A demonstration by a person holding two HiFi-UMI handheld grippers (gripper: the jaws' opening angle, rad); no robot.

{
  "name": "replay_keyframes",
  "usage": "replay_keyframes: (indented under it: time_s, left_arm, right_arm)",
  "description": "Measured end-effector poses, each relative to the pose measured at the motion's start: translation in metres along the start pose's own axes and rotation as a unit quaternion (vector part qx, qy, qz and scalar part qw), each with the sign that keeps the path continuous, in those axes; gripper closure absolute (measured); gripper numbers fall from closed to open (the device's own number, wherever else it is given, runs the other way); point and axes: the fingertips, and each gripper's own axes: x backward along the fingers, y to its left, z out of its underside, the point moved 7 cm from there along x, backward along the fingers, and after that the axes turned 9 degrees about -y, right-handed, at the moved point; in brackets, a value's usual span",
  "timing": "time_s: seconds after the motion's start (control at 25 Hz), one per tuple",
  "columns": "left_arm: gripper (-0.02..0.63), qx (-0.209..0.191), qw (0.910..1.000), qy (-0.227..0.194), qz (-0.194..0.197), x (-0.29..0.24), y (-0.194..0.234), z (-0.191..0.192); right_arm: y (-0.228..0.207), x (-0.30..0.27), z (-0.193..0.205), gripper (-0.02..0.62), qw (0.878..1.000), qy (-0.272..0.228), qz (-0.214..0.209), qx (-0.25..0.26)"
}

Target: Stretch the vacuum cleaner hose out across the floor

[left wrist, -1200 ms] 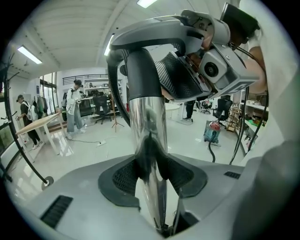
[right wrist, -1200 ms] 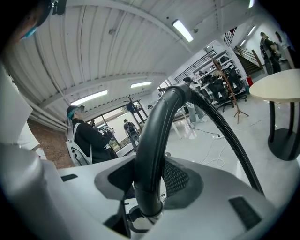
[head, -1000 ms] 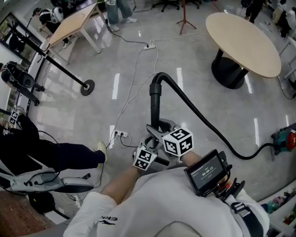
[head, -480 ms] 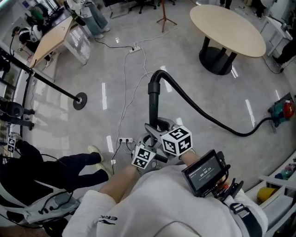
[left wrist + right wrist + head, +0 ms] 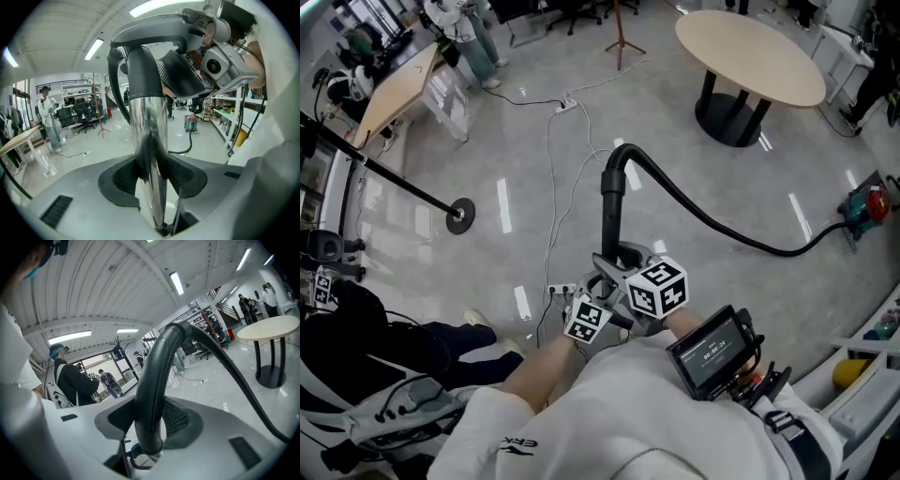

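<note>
In the head view, the vacuum wand stands upright before me, chrome below and black at its top bend. From that bend the black hose runs right across the floor to the vacuum cleaner. Both grippers clamp the wand low down, close together. The left gripper is shut on the chrome tube, its pads pressed on both sides. Just above it, the right gripper is shut on the black curved handle tube. The right gripper view shows the hose trailing off to the right.
A round table stands at the back right, near the hose. White cables and a power strip lie on the floor ahead. A stand with a round base is at the left. A person's legs are at the near left.
The whole scene has shifted in the head view: table and vacuum cleaner sit higher and more to the left, and the hose lies longer and straighter. Both grippers keep hold of the wand.
</note>
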Motion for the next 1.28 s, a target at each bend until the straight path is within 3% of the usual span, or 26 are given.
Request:
replay_keyframes:
  time_s: [0.52,0.84,1.08,1.28]
  left_arm:
    - [0.448,-0.004,0.9991,0.015,-0.039,-0.017,0.026,-0.004]
    - [0.448,-0.011,0.9993,0.009,-0.034,-0.033,0.048,-0.029]
    - [0.448,-0.017,0.9998,0.005,0.003,-0.016,0.087,-0.054]
    - [0.446,-0.035,0.9983,-0.004,0.046,-0.019,0.088,-0.032]
  right_arm:
    - [-0.026,-0.023,-0.015,0.433,0.999,0.011,-0.052,-0.002]
    - [-0.037,-0.033,-0.045,0.433,0.999,-0.002,-0.051,0.005]
    - [-0.017,-0.063,-0.076,0.433,1.000,-0.013,-0.017,0.002]
    - [-0.019,-0.066,-0.049,0.433,0.999,-0.029,0.020,0.000]
